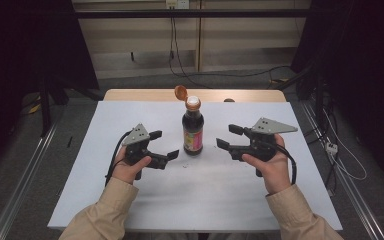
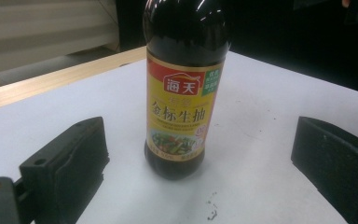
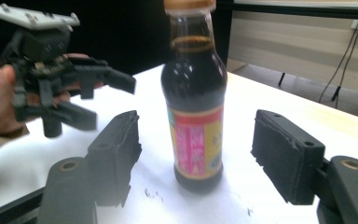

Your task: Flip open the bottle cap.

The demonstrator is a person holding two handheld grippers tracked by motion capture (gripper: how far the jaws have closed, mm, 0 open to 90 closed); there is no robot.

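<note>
One bottle stands upright in the middle of the desk, between the two claws. It is full of dark brown sauce almost to the neck, so it is likely heavy for its size. The sides look hard, smooth and shiny, so they may be slippery. I cannot tell if it is glass or plastic; if it is glass, it could break in a fall. The orange flip cap is tipped open at the top, so sauce could spill if the bottle leans. The best place to hold it is likely the round middle, on the yellow and red paper label, where the sides are straight and less slick.

The left claw is spread wide with nothing in it, and so is the right claw. Both point at the bottle, near it but not touching. Their black pads look soft and a bit rough. The desk top is flat, pale and smooth.
</note>
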